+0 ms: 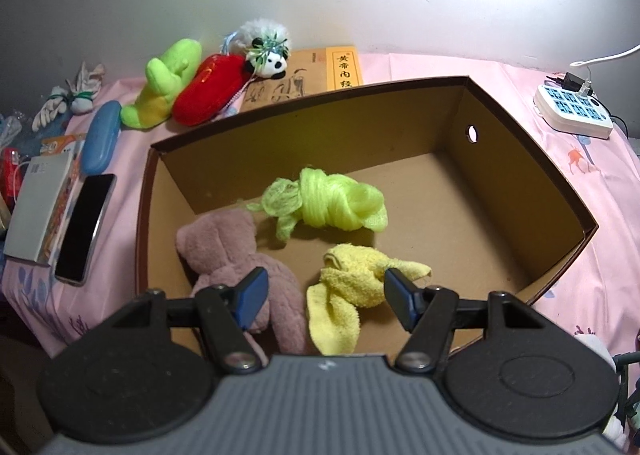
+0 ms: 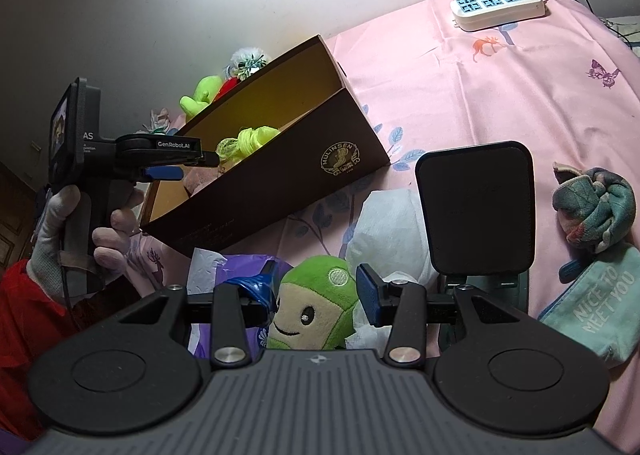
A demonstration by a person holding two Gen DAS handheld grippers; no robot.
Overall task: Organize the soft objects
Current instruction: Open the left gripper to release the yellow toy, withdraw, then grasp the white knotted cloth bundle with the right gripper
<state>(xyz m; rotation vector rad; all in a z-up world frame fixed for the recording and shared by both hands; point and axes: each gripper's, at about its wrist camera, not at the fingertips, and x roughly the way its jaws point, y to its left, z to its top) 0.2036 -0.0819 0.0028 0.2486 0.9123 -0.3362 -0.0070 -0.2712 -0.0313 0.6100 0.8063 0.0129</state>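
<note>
The left gripper point(image 1: 322, 291) hung over the near end of the cardboard box point(image 1: 520, 159), jaws spread and empty, so nothing was being carried. Three soft items lay on the box floor: a pink bear point(image 1: 236, 247), a yellow cloth point(image 1: 356, 287) and a green bundle point(image 1: 328, 205). The right gripper point(image 2: 316, 293) straddled the head of a green plush doll point(image 2: 316, 305) outside the box, jaws apart and not yet clamped, probably positioned to grasp it next.
</note>
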